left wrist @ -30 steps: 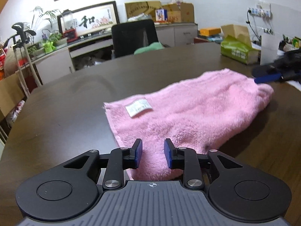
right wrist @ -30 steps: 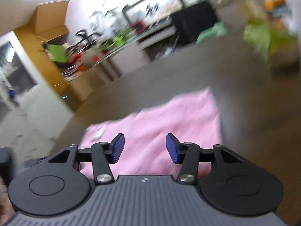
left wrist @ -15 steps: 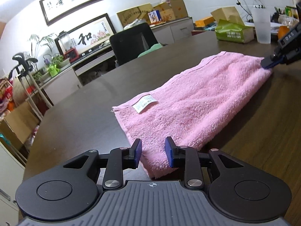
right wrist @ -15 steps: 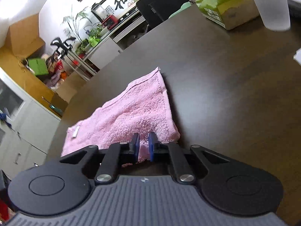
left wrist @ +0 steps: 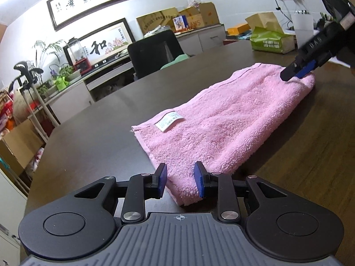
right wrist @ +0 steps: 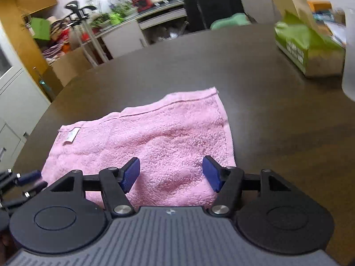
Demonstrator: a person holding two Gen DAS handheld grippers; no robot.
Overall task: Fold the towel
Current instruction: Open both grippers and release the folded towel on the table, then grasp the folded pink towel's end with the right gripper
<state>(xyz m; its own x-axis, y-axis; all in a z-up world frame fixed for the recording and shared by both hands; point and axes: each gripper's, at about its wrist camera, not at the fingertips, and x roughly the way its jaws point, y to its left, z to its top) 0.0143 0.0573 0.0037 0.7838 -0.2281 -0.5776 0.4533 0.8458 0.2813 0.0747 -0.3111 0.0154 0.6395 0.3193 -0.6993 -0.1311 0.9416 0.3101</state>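
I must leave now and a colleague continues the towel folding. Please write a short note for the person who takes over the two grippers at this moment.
Left gripper: fingers apart, astride the towel's near corner, not visibly pressing it.
Right gripper: fingers opening, above the towel's other end, nothing held.
Pink towel: lying on the dark table, looks folded once, white label facing up.
Done: apparently one fold.
Left: probably grasp the corners and fold again; not started.

towel point(left wrist: 224, 124): 1 | gripper: 2 | tissue box point(left wrist: 271, 41): 1 | chair point(left wrist: 155, 53): seemingly 1
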